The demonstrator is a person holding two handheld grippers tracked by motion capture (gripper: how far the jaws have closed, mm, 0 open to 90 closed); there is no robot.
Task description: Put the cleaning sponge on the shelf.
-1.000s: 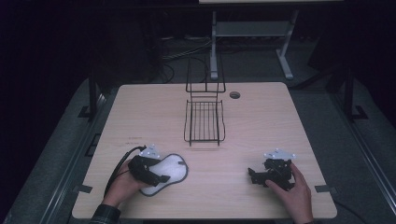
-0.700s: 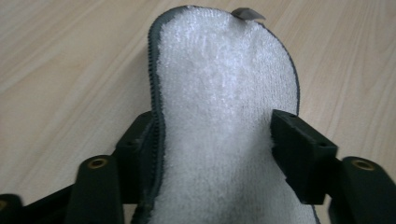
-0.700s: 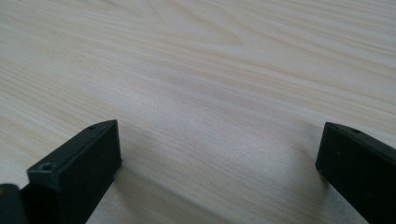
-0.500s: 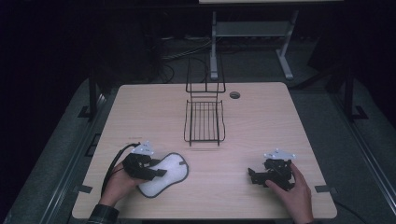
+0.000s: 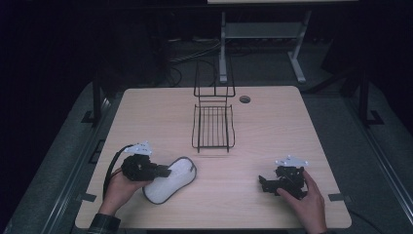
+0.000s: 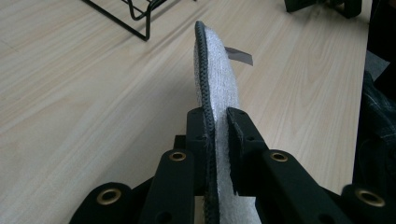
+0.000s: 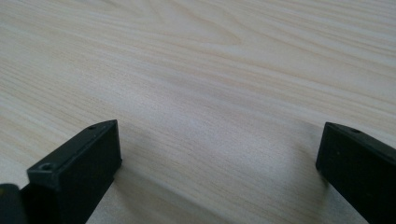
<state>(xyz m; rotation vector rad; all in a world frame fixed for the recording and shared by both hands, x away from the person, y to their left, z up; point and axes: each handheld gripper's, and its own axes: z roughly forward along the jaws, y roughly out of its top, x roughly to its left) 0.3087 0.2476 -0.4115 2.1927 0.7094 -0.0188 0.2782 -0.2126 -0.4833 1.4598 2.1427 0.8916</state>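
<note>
Left gripper (image 5: 164, 171) has just been closing its jaws and now pinches the white insole (image 5: 171, 179), lifted on edge since a second ago, well in front of the wire rack (image 5: 213, 127). Right gripper (image 5: 263, 184) stays put, jaws wide, empty.

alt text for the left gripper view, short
Black left tongs shut on a white insole with a dark edge, held on edge over a pale wood table. A black wire rack stands beyond, upper left.
</note>
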